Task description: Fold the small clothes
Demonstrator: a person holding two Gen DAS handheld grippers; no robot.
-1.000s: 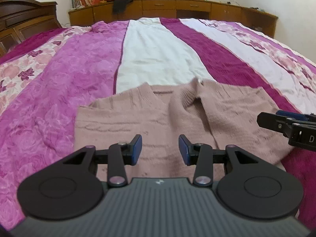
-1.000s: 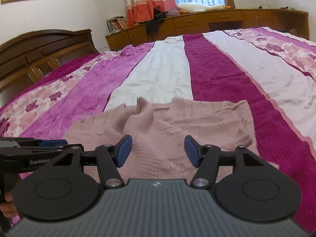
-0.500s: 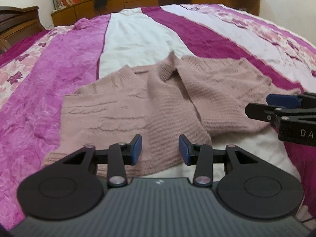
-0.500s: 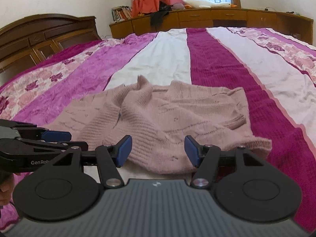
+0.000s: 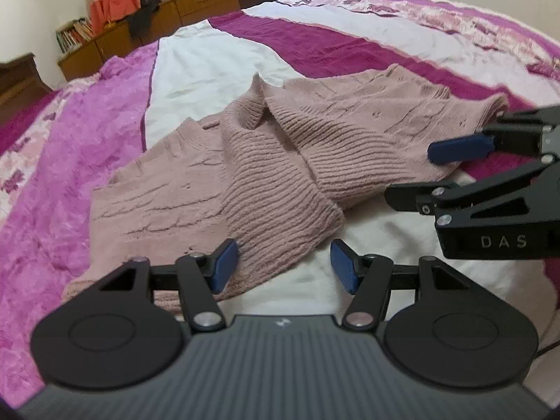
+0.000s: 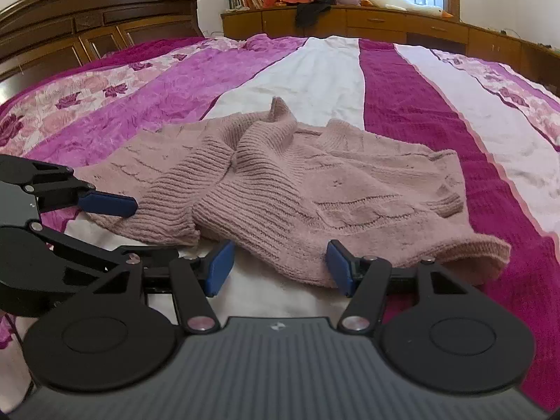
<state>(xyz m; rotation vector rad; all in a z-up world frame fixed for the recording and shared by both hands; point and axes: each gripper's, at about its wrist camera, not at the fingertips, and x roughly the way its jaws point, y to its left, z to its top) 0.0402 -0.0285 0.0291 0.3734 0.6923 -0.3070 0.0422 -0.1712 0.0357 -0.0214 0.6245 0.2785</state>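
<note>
Both my grippers, left (image 5: 284, 266) and right (image 6: 276, 266), stand open and empty, sweater (image 5: 245, 175) hem just ahead of the jaws. Next, I think, each must pinch the hem to fold.

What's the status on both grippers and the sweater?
Left gripper open, empty, at the sweater's near edge. Right gripper open, empty, same edge. Pink knit sweater on the bedspread, both sleeves folded in across the middle. Nothing blocking.
</note>
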